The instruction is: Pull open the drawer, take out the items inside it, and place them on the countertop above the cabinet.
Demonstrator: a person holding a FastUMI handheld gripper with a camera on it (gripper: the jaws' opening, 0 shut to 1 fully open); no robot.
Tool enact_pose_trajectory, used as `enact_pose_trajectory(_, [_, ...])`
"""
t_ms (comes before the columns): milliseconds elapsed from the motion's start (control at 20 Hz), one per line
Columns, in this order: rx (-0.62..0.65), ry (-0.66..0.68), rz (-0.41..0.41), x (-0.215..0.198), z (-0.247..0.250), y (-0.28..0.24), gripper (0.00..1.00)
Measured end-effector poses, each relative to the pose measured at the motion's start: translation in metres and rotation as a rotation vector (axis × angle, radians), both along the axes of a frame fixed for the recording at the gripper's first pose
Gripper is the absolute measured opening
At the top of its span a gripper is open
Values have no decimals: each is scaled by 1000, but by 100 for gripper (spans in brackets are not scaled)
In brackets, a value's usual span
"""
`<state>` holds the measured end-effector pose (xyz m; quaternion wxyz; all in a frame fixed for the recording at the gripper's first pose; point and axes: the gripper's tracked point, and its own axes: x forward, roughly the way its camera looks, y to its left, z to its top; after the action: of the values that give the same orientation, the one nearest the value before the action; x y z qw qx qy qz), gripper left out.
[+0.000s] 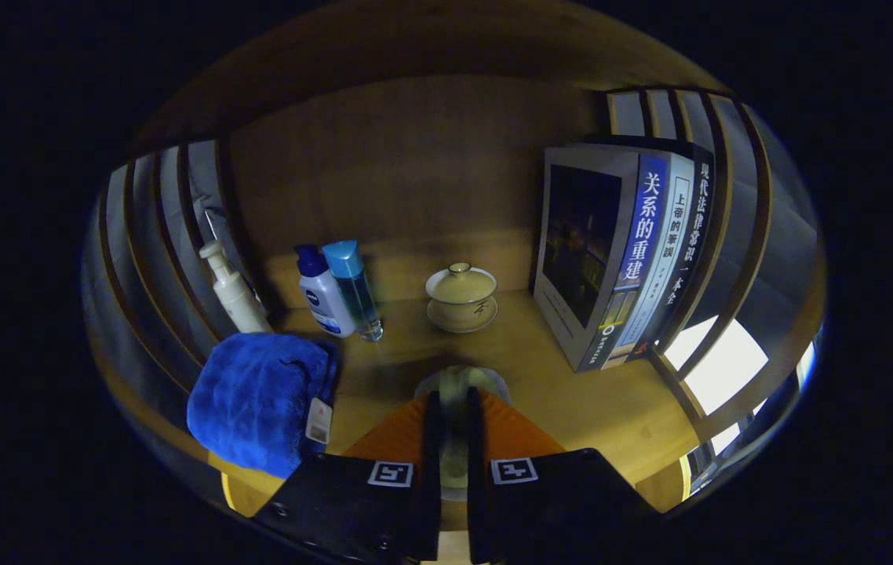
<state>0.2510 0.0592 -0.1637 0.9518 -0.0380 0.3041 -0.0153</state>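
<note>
Gripper view, largest things first: you are over the warm wooden surface [572,392] above the cabinet. The row of upright books [627,259] stands to the right of the cream lidded tea bowl on its saucer [461,297], which serves as your landmark. Left of the bowl and nearer you lies a folded blue towel [258,400]. Behind the towel, left of the bowl, stand a white bottle with a dark blue cap [322,294], a clear teal-capped bottle [354,286] touching it, and a white pump bottle [233,292] further left. Your tongs [454,428] are nearly closed on a small pale, glassy object [456,384], which I judge to be an item from the drawer. It sits just short of the bowl, its long axis pointing straight towards it. Set it down in front of the bowl, not against it.
</note>
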Motion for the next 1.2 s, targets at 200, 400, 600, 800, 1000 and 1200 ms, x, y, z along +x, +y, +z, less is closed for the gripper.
enact_pose_trajectory(200, [2,0,8,2,-10,1,25])
enact_pose_trajectory(400, [15,-13,-22,1,-8,-6,33])
enact_pose_trajectory(600, [26,-36,-24,-10,2,-10,59])
enact_pose_trajectory(800, [23,-62,-13,-30,11,-16,88])
enact_pose_trajectory(1000, [11,-118,-8,-52,23,-24,98])
enact_pose_trajectory(1200, [-11,-197,16,-79,44,-28,98])
